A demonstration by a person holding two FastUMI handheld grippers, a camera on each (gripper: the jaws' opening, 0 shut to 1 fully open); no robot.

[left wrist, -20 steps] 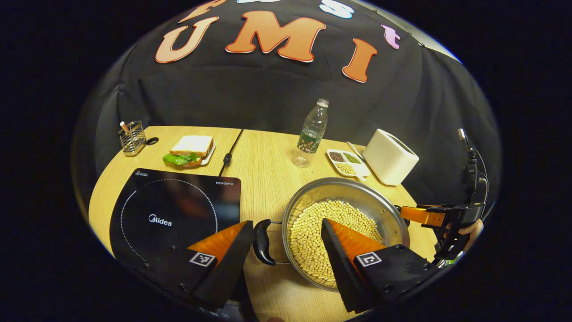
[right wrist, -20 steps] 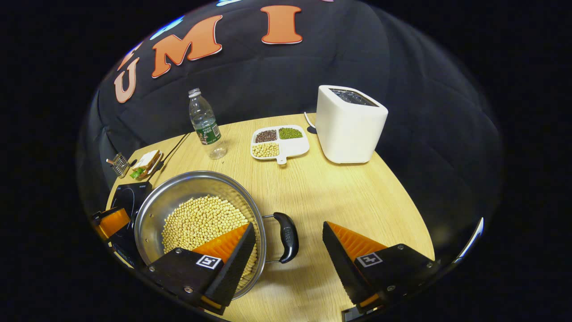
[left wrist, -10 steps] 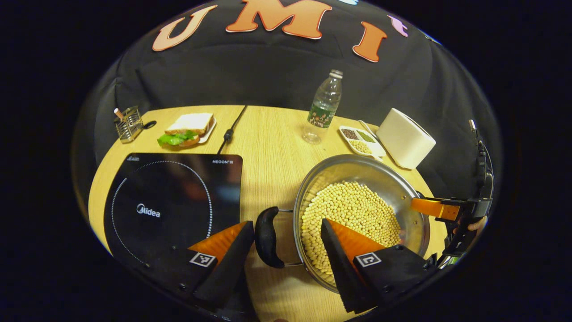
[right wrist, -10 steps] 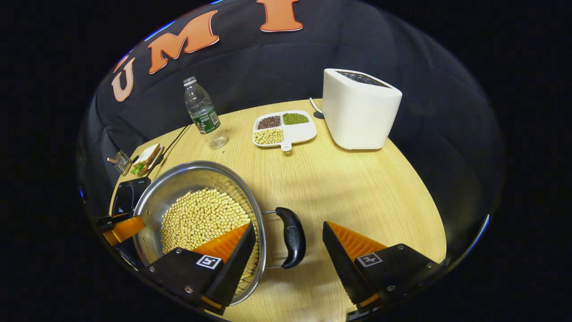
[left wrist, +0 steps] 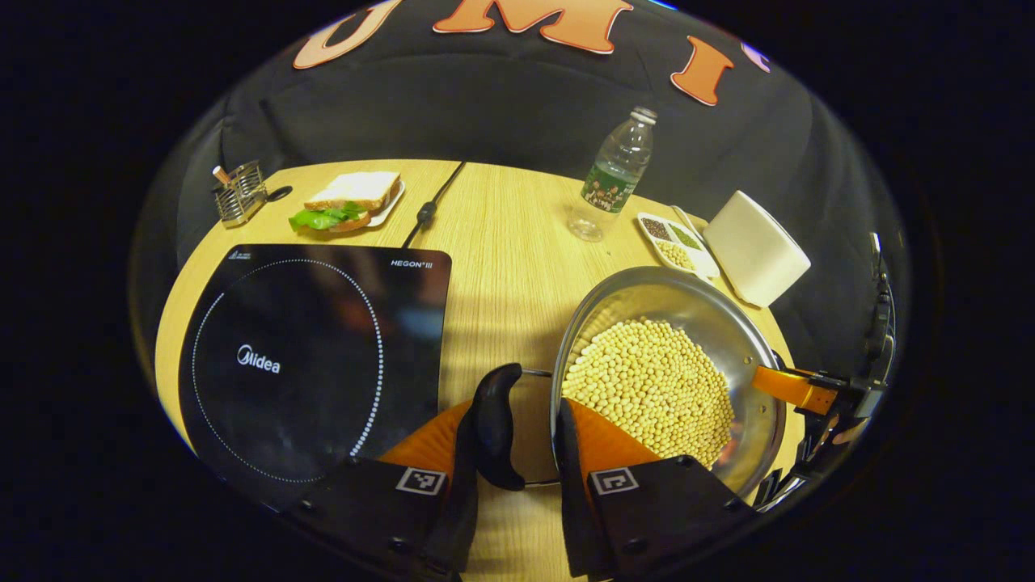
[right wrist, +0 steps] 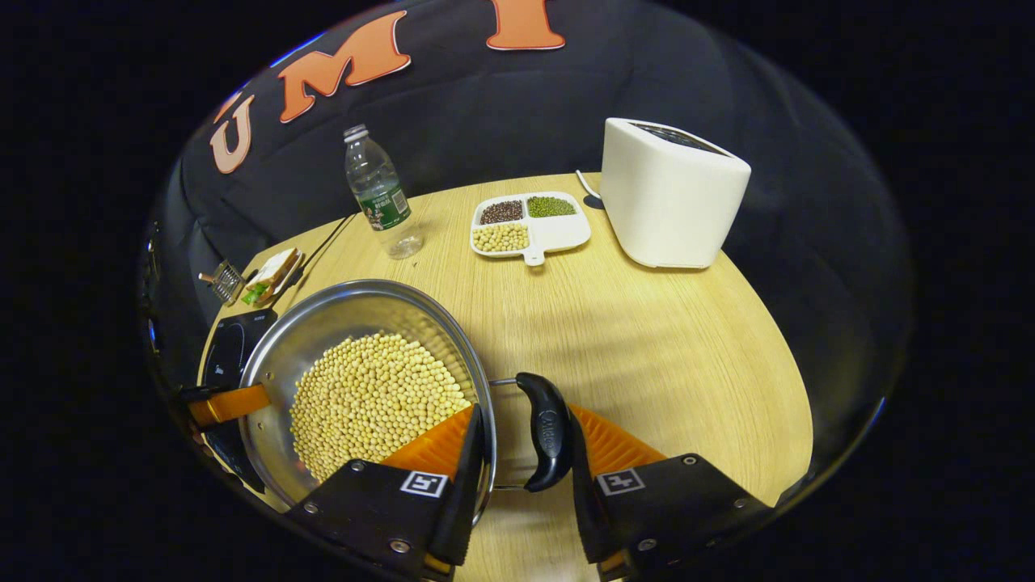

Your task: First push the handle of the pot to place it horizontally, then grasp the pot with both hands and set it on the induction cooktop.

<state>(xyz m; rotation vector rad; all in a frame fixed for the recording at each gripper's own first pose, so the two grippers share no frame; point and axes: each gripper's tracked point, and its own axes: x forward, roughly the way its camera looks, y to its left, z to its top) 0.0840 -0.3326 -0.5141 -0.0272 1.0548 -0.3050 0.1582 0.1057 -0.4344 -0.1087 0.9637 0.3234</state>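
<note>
Both grippers pinching the pot's side handles on the table

The left gripper (left wrist: 513, 453) is pressed onto the pot's left handle (left wrist: 495, 424); the right gripper (right wrist: 525, 453) clamps its right handle (right wrist: 547, 431). The steel pot (left wrist: 711, 315), holding soybeans (left wrist: 655, 388), sits on the wooden table (left wrist: 501, 267) just right of the induction cooktop (left wrist: 307, 356), not on it

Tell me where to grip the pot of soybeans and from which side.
Grip the pot by its two black side handles, one from each side, level with the table. Each handle stands off the rim on wire arms, leaving a gap for a finger. Both sets of jaws already close around one.
</note>
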